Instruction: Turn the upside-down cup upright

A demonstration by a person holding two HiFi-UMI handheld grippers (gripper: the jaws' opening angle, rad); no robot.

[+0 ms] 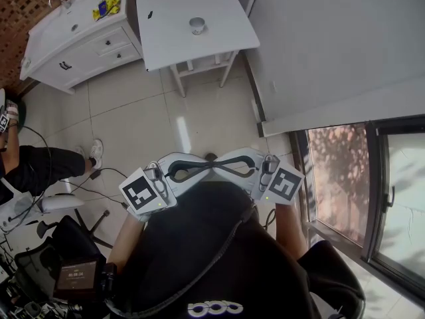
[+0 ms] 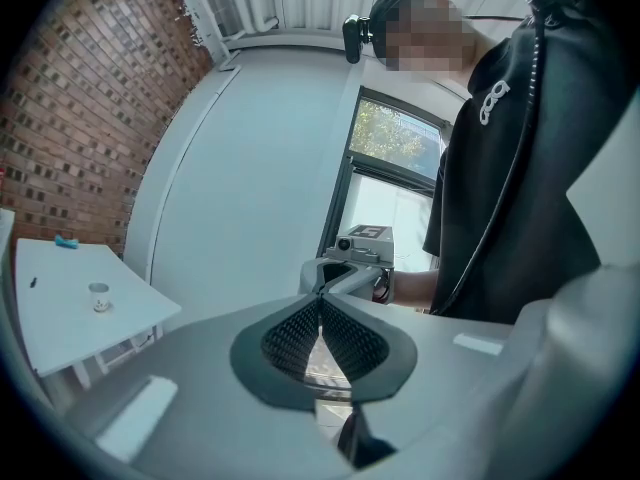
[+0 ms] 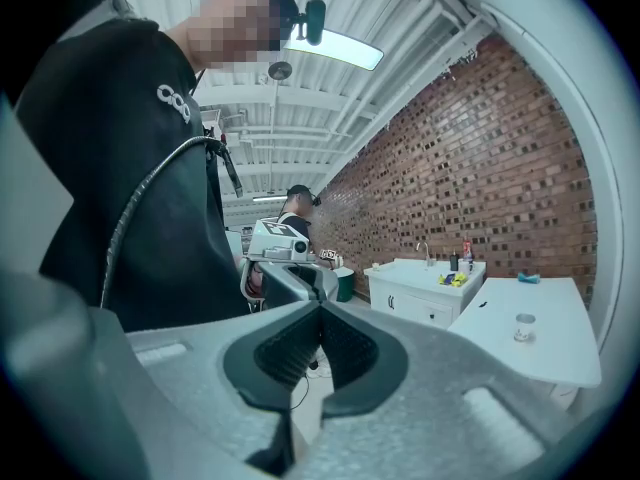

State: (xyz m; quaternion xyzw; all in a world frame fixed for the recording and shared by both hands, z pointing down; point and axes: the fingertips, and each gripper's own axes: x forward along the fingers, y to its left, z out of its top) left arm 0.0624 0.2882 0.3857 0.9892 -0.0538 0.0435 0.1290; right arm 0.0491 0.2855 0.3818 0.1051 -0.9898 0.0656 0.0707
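Both my jaws pressed together, nothing between. Left gripper (image 1: 204, 169) and right gripper (image 1: 224, 166) held tip to tip, lower centre of head view. Cup (image 1: 196, 25) on white bench (image 1: 166, 45), upper centre, well apart from me. Judged risk: light cup, so a hasty approach with the jaws unopened could knock it rolling.

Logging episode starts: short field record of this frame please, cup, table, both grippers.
target: small silvery cup on the white rectangular table, untouched
orientation: too small to tell
left gripper: shut, empty, held near the person's chest
right gripper: shut, empty, pointing at left gripper
task state: not begun; both grippers far from table
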